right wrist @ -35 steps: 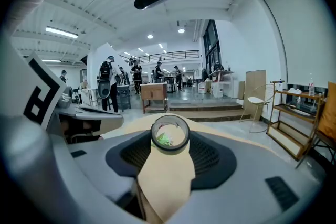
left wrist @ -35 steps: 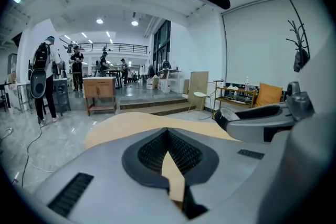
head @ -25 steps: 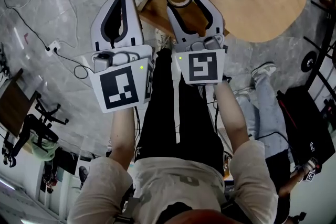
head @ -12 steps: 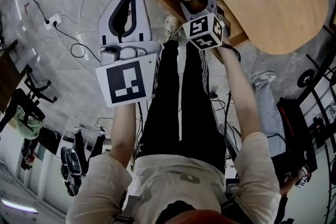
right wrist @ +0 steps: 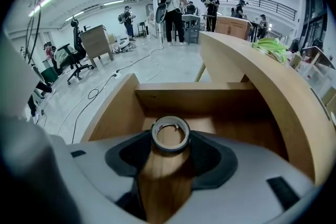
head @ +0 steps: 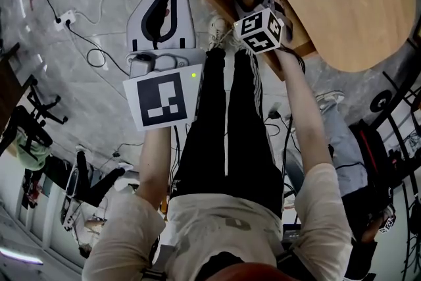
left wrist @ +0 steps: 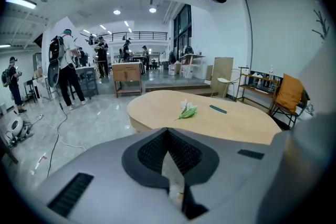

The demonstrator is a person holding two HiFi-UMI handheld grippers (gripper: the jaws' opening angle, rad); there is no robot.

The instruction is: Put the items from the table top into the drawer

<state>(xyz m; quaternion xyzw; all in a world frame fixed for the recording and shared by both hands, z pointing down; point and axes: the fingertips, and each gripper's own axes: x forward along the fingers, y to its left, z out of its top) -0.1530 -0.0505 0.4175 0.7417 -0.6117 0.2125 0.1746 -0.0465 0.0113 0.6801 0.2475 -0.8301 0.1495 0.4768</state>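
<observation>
One tape roll (right wrist: 170, 135): clamped at the tips of the right gripper's (right wrist: 170, 139) fingers, its hole facing back along them. It hangs inside the open drawer (right wrist: 118, 113), clear of the side walls.
Relation that counts: the drawer's floor lies straight beyond the roll, the way the fingers point. By my reading the release needs only a short drop.
Left gripper (left wrist: 168, 134): fingers together at the tips, nothing between them. It is outside the drawer, well apart from it.
Still on the tabletop (left wrist: 236, 123): a green-and-white bundle (left wrist: 187, 111) and a dark pen-like thing (left wrist: 218, 109) — both far from the drawer.
Nearer hand: the right, already at the drawer.
Hard to tell: whether the roll touches the drawer's floor — the fingers cover the wood below it. From the head view the marker cube (head: 261, 29) hides much of the grip.
</observation>
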